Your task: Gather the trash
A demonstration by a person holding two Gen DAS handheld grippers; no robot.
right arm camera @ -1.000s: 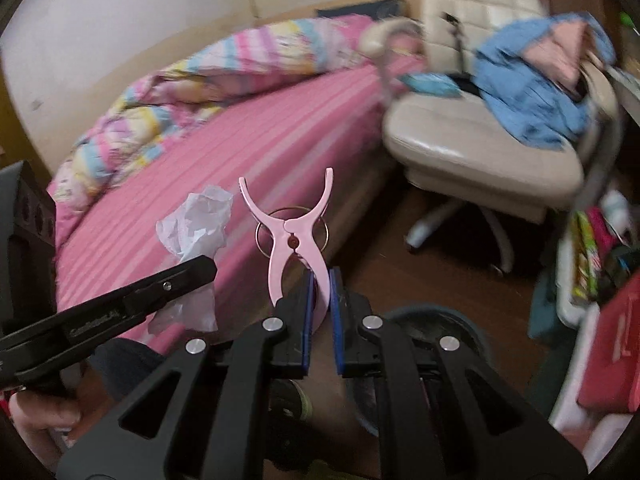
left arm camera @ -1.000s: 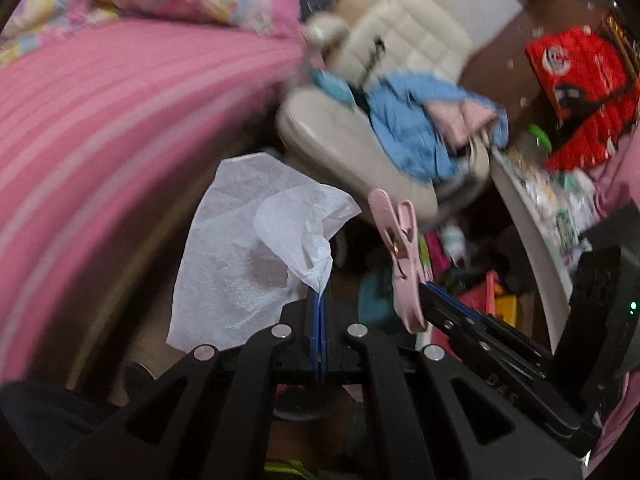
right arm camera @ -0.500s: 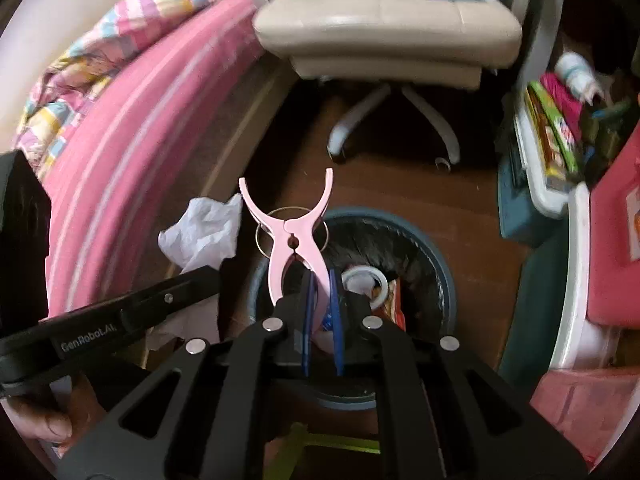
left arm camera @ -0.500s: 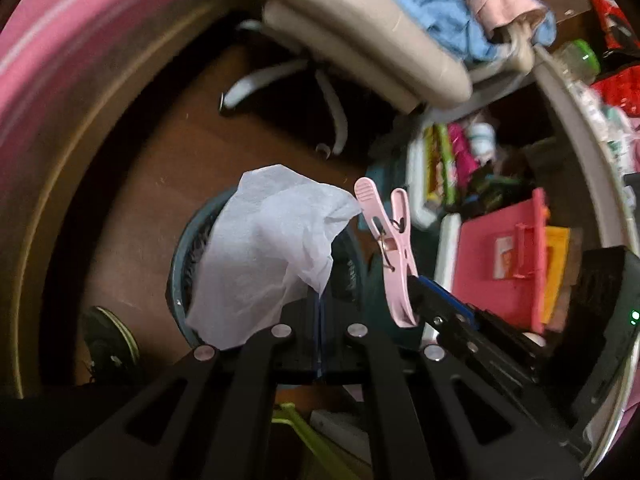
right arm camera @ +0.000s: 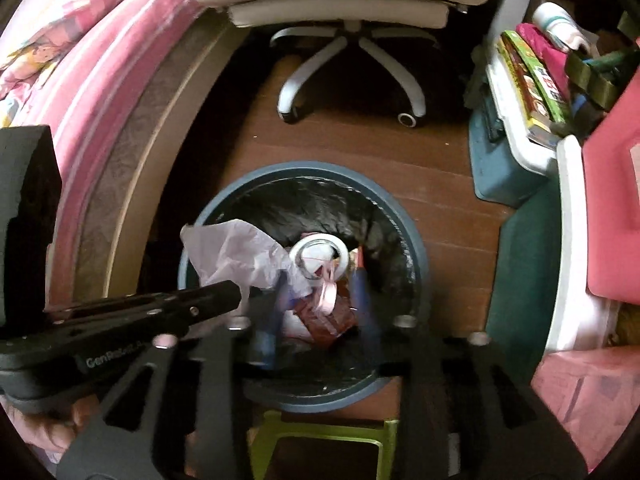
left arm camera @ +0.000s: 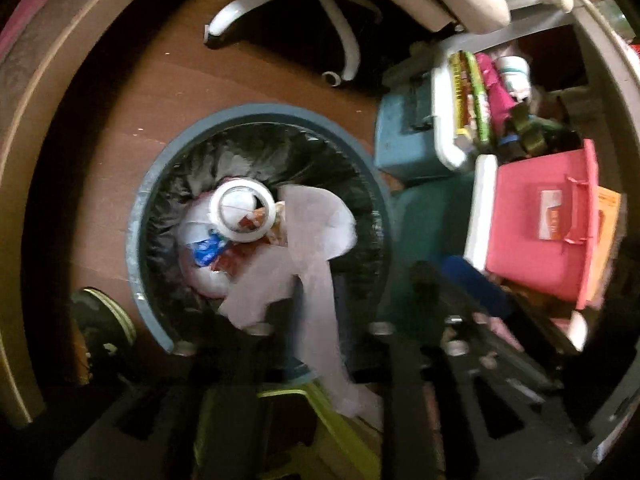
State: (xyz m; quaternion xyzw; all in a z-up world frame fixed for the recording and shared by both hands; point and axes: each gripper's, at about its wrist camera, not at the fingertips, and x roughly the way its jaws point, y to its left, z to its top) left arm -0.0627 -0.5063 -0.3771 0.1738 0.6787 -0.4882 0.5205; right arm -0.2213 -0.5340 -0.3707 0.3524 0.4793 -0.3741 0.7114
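**tidy_tom:** Black liner (left arm camera: pixel 280 148), blue-grey bin (right arm camera: pixel 422 256), and both tools right over the opening. The right gripper (right arm camera: pixel 320 292) has its jaws spread wide, and the pink clip (right arm camera: pixel 328 294) sits loose between the blue pads, above the rubbish and next to a roll of tape (right arm camera: pixel 318 258). The left gripper (left arm camera: pixel 318 312) looks released too, with the white tissue (left arm camera: pixel 316 236) draped between its fingers and hanging over the bin's near side. How would you finish the drop?

**binwatcher:** Honestly, I'd just keep both sets of jaws fully open and hold them centred over the opening, not near the rim. The tissue is light and floppy, so it can cling to a pad or drift. Give it a moment, and a tiny shake if it sticks. Then lift straight up so nothing drags back out. Watch the green stool (right arm camera: pixel 320 432) just beside the near rim, since that's where a stray tissue would land.

**tidy_tom:** Anything you can't make out?

**binwatcher:** Plenty. The left camera is badly smeared, so I can't tell if the tissue is touching a finger or is already free. The clip is blurred as well. The near part of the bin is hidden behind the gripper bodies, so I can't see how full it is.
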